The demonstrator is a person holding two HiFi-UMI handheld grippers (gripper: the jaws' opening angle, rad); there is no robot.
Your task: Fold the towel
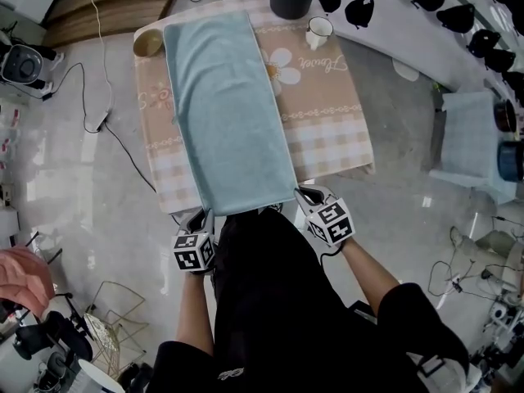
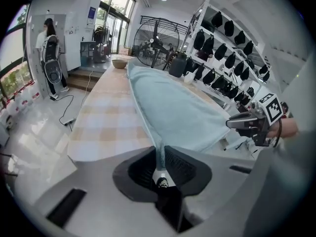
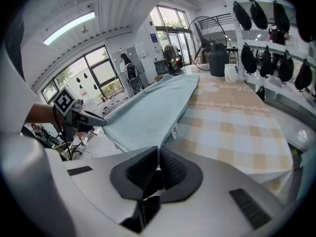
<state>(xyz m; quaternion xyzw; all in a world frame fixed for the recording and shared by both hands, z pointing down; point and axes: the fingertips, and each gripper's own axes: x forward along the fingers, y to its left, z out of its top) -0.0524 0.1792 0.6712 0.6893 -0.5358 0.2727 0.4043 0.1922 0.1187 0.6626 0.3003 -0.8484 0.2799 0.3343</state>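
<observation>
The towel (image 1: pixel 229 113) lies stretched lengthwise on the checked worktop (image 1: pixel 327 129), its near end at the worktop's edge. Our left gripper (image 1: pixel 201 218) has its jaws clenched on the near left corner; our right gripper (image 1: pixel 309 195) pinches the near right corner likewise.

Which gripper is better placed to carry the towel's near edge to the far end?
Neither leads: the left gripper and right gripper each pinch a near corner of the towel, about level, so both should probably lift together.
</observation>
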